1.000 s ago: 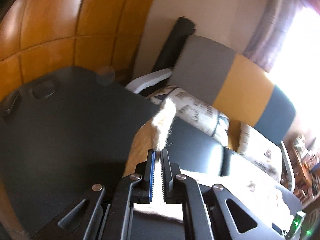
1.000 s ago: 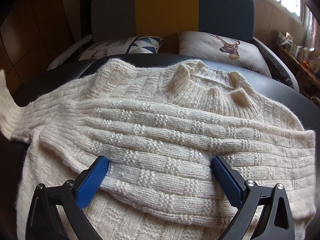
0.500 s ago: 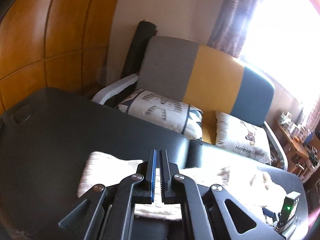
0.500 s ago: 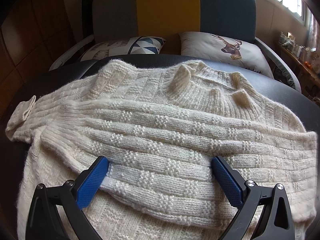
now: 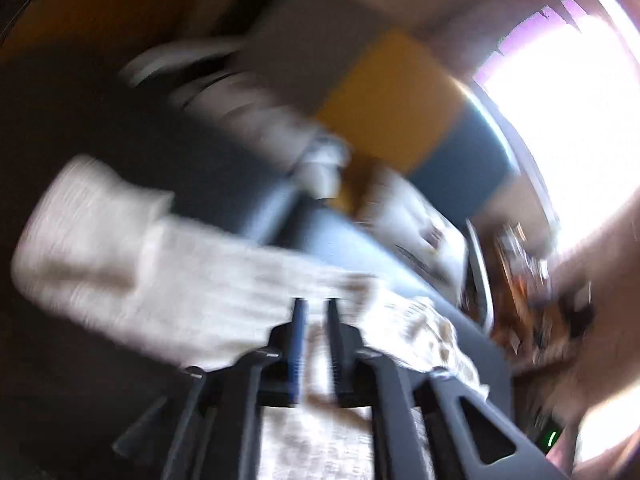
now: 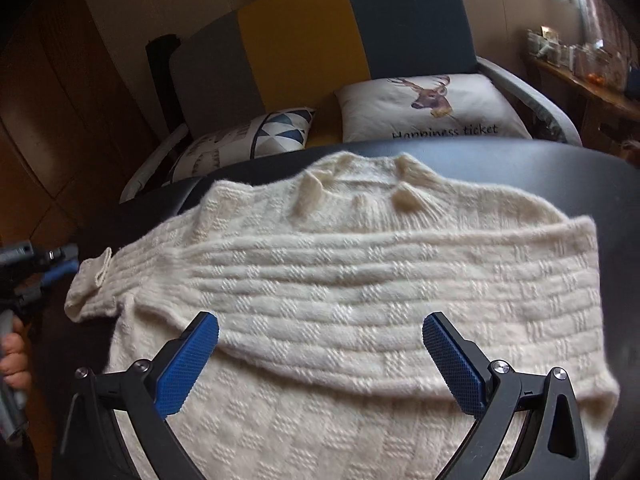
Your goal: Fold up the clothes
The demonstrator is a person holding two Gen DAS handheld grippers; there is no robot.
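Black table (image 6: 560,184), sweater (image 6: 360,280) beyond spread right gripper (image 6: 320,354)

The sweater (image 6: 360,280) is cream, knitted in a raised basket-check with ribbed bands. Under it the bench (image 6: 540,168) is black. At twelve o'clock the sofa (image 6: 304,36) back runs grey, mustard yellow and teal. On it, one white cushion (image 6: 432,108) carries a brown deer head and black lettering; another cushion (image 6: 256,136) shows blue, grey and white triangles. The right gripper (image 6: 320,328) is black with blue textured pads (image 6: 188,364).
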